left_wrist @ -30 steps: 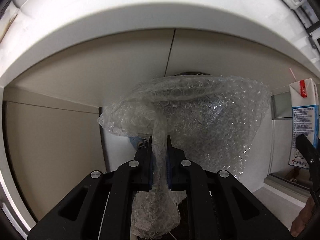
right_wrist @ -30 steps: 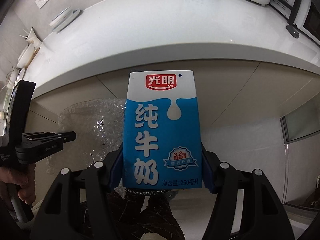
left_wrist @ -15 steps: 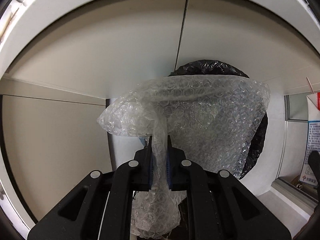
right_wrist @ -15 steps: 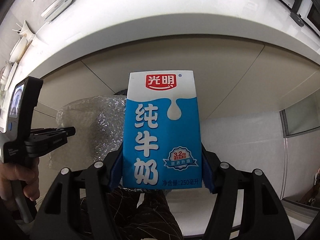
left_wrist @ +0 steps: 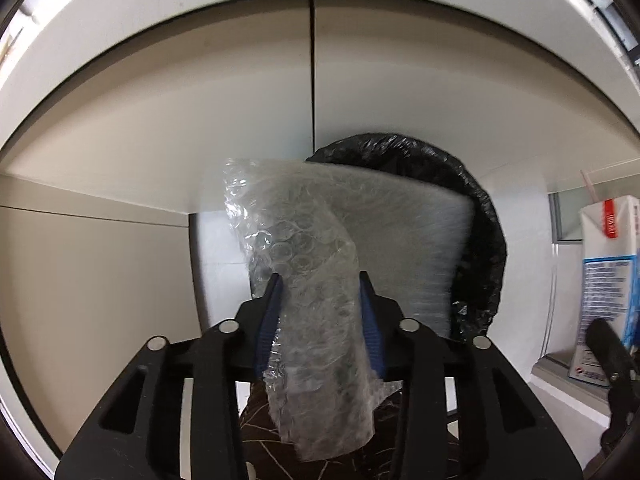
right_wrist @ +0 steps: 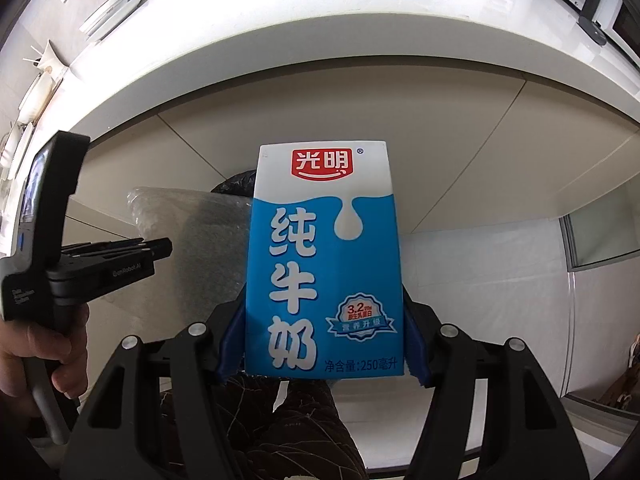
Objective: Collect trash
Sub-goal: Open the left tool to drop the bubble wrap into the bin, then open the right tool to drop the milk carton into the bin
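A sheet of clear bubble wrap (left_wrist: 320, 280) hangs between the parted fingers of my left gripper (left_wrist: 319, 280), blurred by motion, in front of the black-lined trash bin (left_wrist: 476, 200). The jaws stand apart, no longer pinching it. My right gripper (right_wrist: 323, 332) is shut on an upright blue and white milk carton (right_wrist: 324, 256). The carton also shows at the right edge of the left wrist view (left_wrist: 608, 264). The left gripper (right_wrist: 120, 254) and bubble wrap (right_wrist: 192, 240) show in the right wrist view, left of the carton.
Beige cabinet doors (left_wrist: 200, 120) stand below a white countertop (right_wrist: 320, 40). The bin sits on the floor against them. A white wall panel (right_wrist: 480, 272) and a window frame (right_wrist: 600, 232) lie to the right. My dark patterned trousers (right_wrist: 304, 432) are below.
The left gripper's jaws have opened and the bubble wrap is slipping loose, blurred. Both grippers moved lower toward the bin, which shows more fully. The right gripper still holds the carton.
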A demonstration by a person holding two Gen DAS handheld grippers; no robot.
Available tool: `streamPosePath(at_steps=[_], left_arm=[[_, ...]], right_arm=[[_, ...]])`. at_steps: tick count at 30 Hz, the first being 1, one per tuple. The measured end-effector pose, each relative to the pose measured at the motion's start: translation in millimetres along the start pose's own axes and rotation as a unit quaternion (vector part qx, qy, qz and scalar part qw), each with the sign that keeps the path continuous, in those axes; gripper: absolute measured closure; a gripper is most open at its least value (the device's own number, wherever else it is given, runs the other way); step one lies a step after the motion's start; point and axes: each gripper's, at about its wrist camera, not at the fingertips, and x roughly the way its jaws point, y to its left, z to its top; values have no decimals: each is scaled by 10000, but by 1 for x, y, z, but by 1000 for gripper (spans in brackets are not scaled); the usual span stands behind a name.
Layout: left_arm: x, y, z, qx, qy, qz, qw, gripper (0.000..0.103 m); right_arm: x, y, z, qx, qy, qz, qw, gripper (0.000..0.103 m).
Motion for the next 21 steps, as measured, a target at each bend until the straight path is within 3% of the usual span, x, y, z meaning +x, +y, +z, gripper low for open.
streamPosePath(at_steps=[8, 16, 21], left_arm=[[-20, 5, -4, 102, -341, -99, 9993, 36], [-45, 35, -13, -50, -657, -285, 9974, 8], [-57, 46, -17, -129, -770, -249, 9966, 6]], right_arm=[[2, 6, 1, -76, 0, 97, 9999, 42], [21, 31, 5, -306, 92, 258, 9992, 42], [31, 46, 11, -446, 136, 291, 9985, 42]])
